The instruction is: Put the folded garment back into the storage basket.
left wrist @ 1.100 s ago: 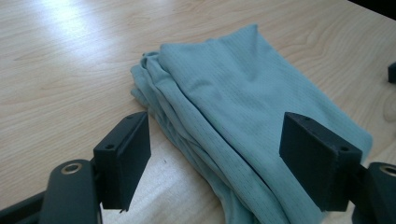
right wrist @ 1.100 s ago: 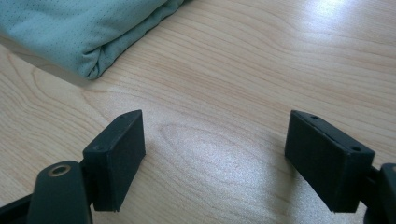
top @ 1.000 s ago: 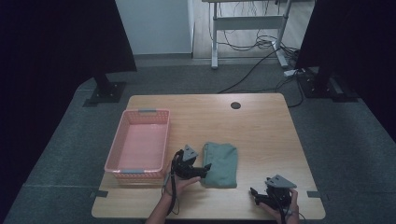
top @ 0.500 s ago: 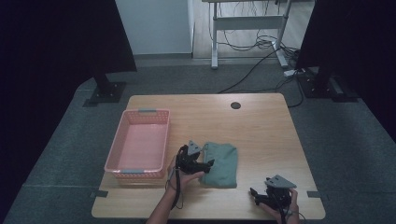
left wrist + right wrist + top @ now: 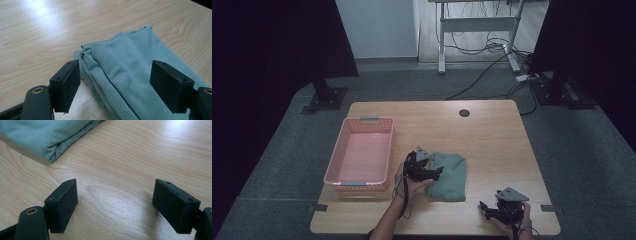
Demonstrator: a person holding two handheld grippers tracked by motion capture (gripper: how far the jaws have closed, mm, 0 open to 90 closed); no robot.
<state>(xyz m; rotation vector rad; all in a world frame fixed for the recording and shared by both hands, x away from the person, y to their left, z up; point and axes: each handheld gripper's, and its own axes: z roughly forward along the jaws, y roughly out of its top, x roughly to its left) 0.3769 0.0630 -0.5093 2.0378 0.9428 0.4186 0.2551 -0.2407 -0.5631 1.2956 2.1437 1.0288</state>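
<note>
A folded teal mesh cloth (image 5: 451,175) lies on the wooden table, right of the pink basket (image 5: 361,153). My left gripper (image 5: 438,171) hovers at the cloth's left edge, jaws open and pointing right. In the left gripper view the cloth (image 5: 130,67) lies between and beyond the open jaws, apart from both pads. My right gripper (image 5: 484,209) rests near the table's front edge, right of the cloth, open with only bare wood between its jaws. In the right gripper view the cloth's folded corner (image 5: 47,135) lies ahead at upper left.
The pink basket stands at the table's left side with nothing in it. A round cable hole (image 5: 464,113) sits at the table's far edge. Bare wood (image 5: 497,145) spreads right of the cloth. Beyond the table are a desk frame and cables on the floor.
My left gripper has moved right, from beside the cloth to over its left edge. The right gripper has stayed put.
</note>
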